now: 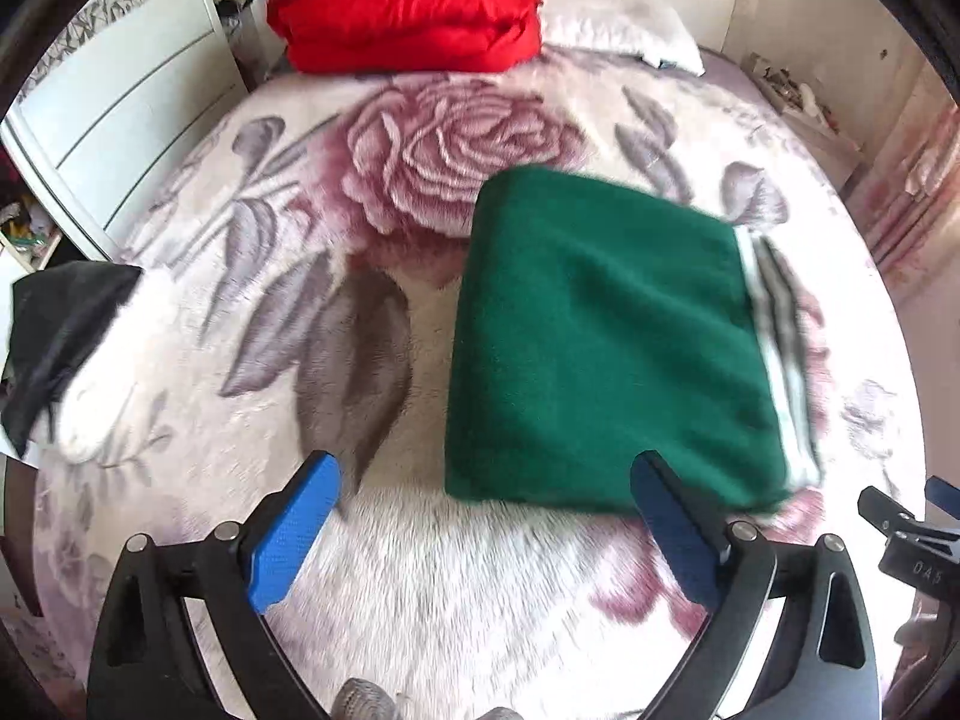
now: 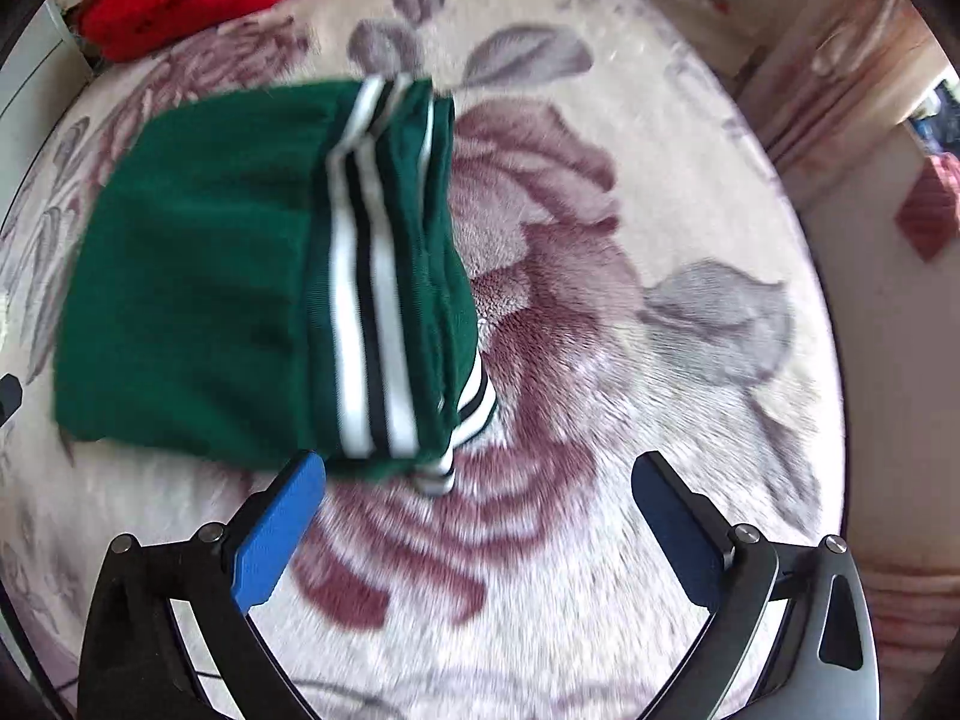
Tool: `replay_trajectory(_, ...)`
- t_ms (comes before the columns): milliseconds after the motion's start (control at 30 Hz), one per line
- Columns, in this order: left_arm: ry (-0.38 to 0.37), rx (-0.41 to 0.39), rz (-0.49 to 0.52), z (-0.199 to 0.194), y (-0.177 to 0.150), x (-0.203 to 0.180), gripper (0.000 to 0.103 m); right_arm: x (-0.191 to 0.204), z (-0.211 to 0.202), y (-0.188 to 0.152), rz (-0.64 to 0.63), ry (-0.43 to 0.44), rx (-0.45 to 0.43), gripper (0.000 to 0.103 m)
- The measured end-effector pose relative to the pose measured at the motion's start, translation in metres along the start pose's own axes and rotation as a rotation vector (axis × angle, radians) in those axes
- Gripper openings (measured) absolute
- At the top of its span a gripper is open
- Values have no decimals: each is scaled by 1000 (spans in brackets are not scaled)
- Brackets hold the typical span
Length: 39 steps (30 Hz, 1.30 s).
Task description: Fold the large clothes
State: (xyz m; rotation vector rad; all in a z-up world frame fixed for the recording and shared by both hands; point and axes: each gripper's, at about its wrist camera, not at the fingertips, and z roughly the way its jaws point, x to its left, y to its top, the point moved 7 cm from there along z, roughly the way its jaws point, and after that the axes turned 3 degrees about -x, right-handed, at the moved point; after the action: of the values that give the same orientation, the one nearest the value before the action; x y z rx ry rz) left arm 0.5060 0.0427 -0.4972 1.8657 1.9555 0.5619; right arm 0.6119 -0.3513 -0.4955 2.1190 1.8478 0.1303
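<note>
The bed [image 1: 420, 570] carries the green garment [image 1: 600, 348], folded square, below the red bundle [image 1: 408, 0]. Left tongs [image 1: 486, 516] and right tongs [image 2: 480, 510] gape, empty. Folding looks finished; next, probably another garment.

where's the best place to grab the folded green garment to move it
Probably the green garment is best gripped at its near edge, one hand-held gripper toward each corner. It lies flat as a thick folded square; the striped hem side has loose layers that could slip apart.
</note>
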Motion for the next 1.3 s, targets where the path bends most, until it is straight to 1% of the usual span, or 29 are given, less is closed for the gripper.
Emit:
replay_trajectory(33, -2, -8, 3, -16, 0, -2, 99, 0, -21, -2, 1, -11, -20, 103)
replay_trajectory(133, -11, -30, 33, -64, 1, -9, 99, 16, -98, -14, 1, -33, -74, 103)
replay_trajectory(200, -25, -45, 44, -99, 0, -13, 99, 17, -136, -33, -1, -51, -104, 103)
replay_trajectory(267, -41, -49, 45, -130, -3, -17, 99, 16, -181, -42, 5, -59, -128, 103)
replay_trajectory(300, -49, -52, 46, -146, -5, -19, 99, 14, -201, -46, 6, -66, -135, 103)
replay_trajectory(333, -49, -61, 53, -163, -7, -21, 99, 11, -211, -50, 7, -68, -140, 103)
replay_trajectory(500, -46, -110, 66, -238, -13, -24, 99, 6, -300, -75, 14, -78, -186, 103)
replay_trajectory(633, -45, -147, 67, -290, -18, -24, 99, 2, -382, -95, 16, -86, -243, 103)
replay_trajectory(700, -43, -171, 69, -320, -21, -24, 99, -1, -417, -104, 20, -86, -270, 103)
replay_trajectory(867, -46, -226, 60, -381, -27, -23, 99, -5, -505, -125, 8, -85, -350, 103)
replay_trajectory(967, -45, -250, 63, -411, -31, -24, 99, -11, -546, -138, 4, -87, -398, 103)
replay_trajectory(1033, -43, -248, 64, -426, -34, -24, 99, -14, -570, -145, 5, -79, -417, 103)
replay_trajectory(1133, -34, -247, 67, -443, -37, -24, 99, -19, -597, -155, 10, -74, -419, 103)
replay_trajectory(1300, -39, -220, 58, -465, -40, -23, 99, -20, -638, -168, 5, -57, -423, 103)
